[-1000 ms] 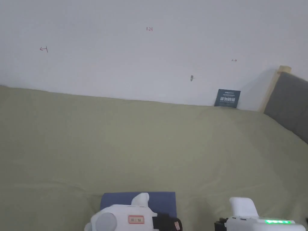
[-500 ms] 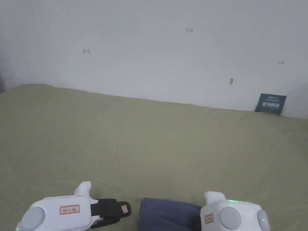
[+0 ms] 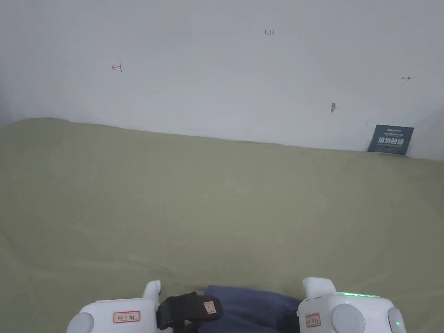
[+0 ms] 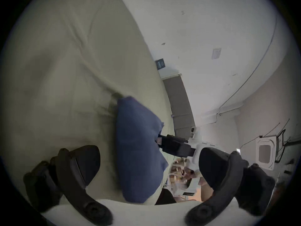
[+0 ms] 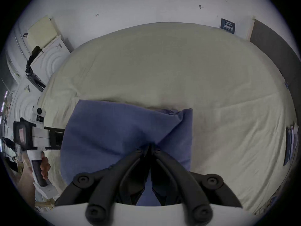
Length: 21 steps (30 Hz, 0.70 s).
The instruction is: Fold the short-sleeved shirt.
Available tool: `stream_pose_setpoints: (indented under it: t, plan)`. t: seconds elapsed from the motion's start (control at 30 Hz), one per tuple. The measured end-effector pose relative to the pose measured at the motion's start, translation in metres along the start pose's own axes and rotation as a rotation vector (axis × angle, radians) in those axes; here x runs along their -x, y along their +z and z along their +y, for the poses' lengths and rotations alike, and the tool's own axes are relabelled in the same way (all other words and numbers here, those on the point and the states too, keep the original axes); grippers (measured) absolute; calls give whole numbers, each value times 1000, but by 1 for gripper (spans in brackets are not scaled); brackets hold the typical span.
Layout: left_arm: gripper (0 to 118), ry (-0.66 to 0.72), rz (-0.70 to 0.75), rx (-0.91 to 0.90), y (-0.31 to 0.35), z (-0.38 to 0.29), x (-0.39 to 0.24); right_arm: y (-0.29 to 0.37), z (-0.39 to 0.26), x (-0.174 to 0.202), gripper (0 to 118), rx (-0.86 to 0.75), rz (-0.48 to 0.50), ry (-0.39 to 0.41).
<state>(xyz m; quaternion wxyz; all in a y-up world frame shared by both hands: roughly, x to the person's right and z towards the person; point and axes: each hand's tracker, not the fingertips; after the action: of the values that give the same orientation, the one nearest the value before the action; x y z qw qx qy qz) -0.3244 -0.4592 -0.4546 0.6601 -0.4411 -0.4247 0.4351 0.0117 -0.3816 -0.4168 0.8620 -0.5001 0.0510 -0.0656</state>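
Note:
The blue short-sleeved shirt (image 3: 253, 303) lies folded into a small thick packet on the green bed sheet (image 3: 217, 208), at the near edge of the head view. My right gripper (image 5: 150, 146) is shut on the shirt's (image 5: 114, 131) near right part, and the cloth bunches up around the jaws. In the head view its white body (image 3: 347, 314) covers the jaws. My left gripper (image 4: 146, 162) is open, its jaws spread wide at the shirt's (image 4: 136, 148) left edge. It shows in the head view as black jaws (image 3: 190, 308) touching or just beside that edge.
A white wall (image 3: 217, 86) runs behind the bed, with a small dark card (image 3: 390, 139) leaning on it at the back right. A grey headboard (image 5: 276, 53) bounds the bed's right side. The sheet beyond the shirt is bare and lightly wrinkled.
The head camera panned left. The right gripper came in from the right and shut on the shirt. The left gripper left the shirt's top, went left, then came back to its left edge.

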Motion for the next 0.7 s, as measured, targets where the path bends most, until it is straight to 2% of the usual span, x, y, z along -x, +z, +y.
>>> stream_pose_setpoints:
  t: [0.1,0.13,0.17,0.2,0.23,0.3,0.37,0.43,0.57,0.7]
  plan:
    - [118,-24,39,95,-25,2,-7,0,-1,-2,7,-6,7,-12]
    - [113,-36,49,104,-28,4,-7,0,-1,-2,7,-8,8,-12]
    - [100,-24,34,102,-31,6,-7,0,-2,-2,7,-12,8,-12]
    - [72,-11,45,108,-33,7,-5,0,-3,-3,7,-16,8,-14]
    - [20,18,115,108,-32,7,-1,1,-4,-3,7,-19,6,-17]
    - [20,13,235,81,-29,3,8,2,-4,-5,7,-28,15,-28]
    - [20,53,95,49,-23,0,14,2,-4,-3,7,-27,18,-33]
    - [20,-5,150,51,-23,-3,7,5,-3,3,7,-34,4,-21]
    - [20,-23,150,56,-12,3,-4,15,-4,25,7,-77,-44,-1]
    - [20,-64,172,35,23,18,-11,29,-2,67,7,-186,-89,35]
